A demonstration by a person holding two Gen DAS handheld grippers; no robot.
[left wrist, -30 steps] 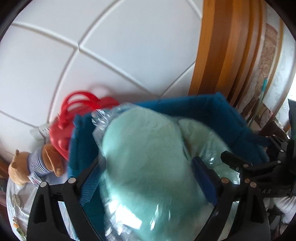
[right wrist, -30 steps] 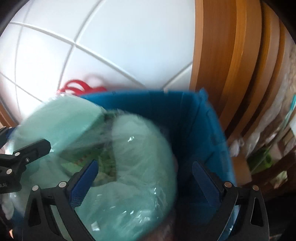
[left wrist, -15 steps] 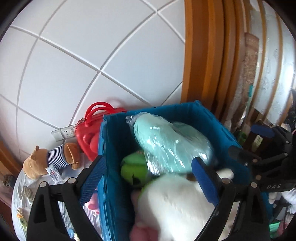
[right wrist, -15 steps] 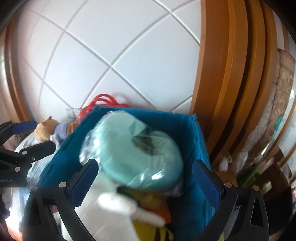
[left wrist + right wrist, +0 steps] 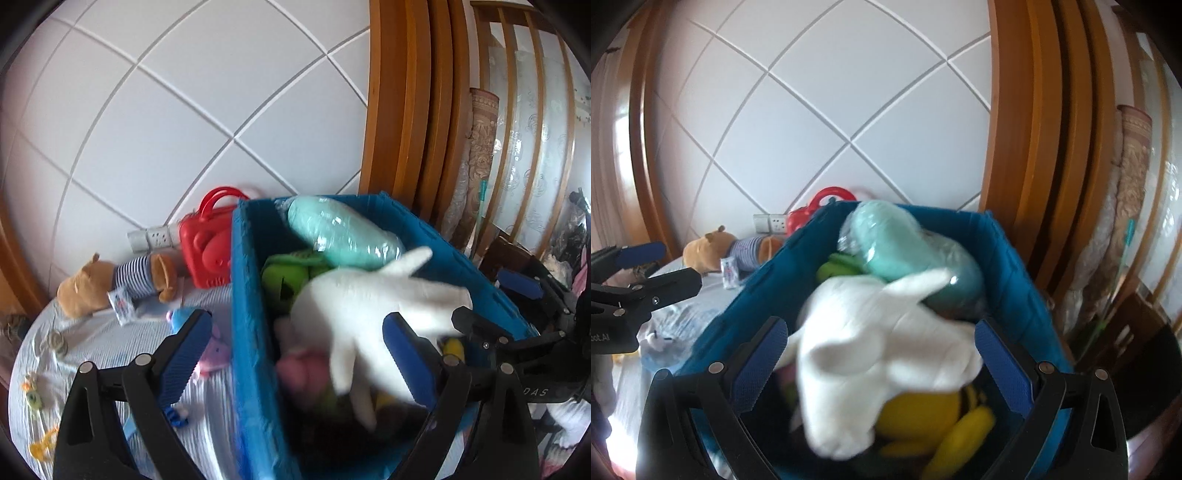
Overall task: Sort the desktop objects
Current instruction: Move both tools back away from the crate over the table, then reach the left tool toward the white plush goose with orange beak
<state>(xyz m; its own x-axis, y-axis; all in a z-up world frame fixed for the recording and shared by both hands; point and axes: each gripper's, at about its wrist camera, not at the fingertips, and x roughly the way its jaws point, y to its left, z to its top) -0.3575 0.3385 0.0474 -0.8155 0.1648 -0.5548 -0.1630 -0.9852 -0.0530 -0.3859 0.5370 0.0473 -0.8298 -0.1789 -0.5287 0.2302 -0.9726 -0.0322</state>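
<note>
1. White wall panelling point(image 5: 207, 122) with diagonal grooves fills the background, with a chunky wooden frame point(image 5: 402, 110) running up the right side. Down low there's a wall socket point(image 5: 153, 238) on it.
2. Big blue bin point(image 5: 245, 332) sits on the worktop point(image 5: 107, 332), which has a pale striped cloth over it. The bin is pretty much stuffed with soft toys.
3. White plush point(image 5: 871, 347) is on top of the pile, sprawled across the middle of the bin, blurry in both views.
4. Mint-green plush in a clear plastic bag point(image 5: 343, 232) lies at the far end of the bin, leaning on the back wall, just behind the white one.
5. Left hand-held gripper point(image 5: 295, 354) has its jaws spread wide and is grasping nothing; it straddles the bin's left wall, one finger over the worktop, one over the toys.
6. Right hand-held gripper point(image 5: 879, 354) is also spread wide and empty, hovering over the bin with the white plush showing between its fingers.
7. Red toy case point(image 5: 207, 251) with a handle stands against the wall, just beside the bin's far left corner.
8. Brown bear in a striped shirt point(image 5: 118, 280) lies on the worktop left of the case.
9. Yellow plush point(image 5: 923, 413) peeks out under the white one; a lime-green toy point(image 5: 284, 277) and a pink one point(image 5: 303, 373) are in there too.
10. Small pink-and-blue bits point(image 5: 214, 350) lie on the worktop by the bin's left wall, too blurred to identify.
</note>
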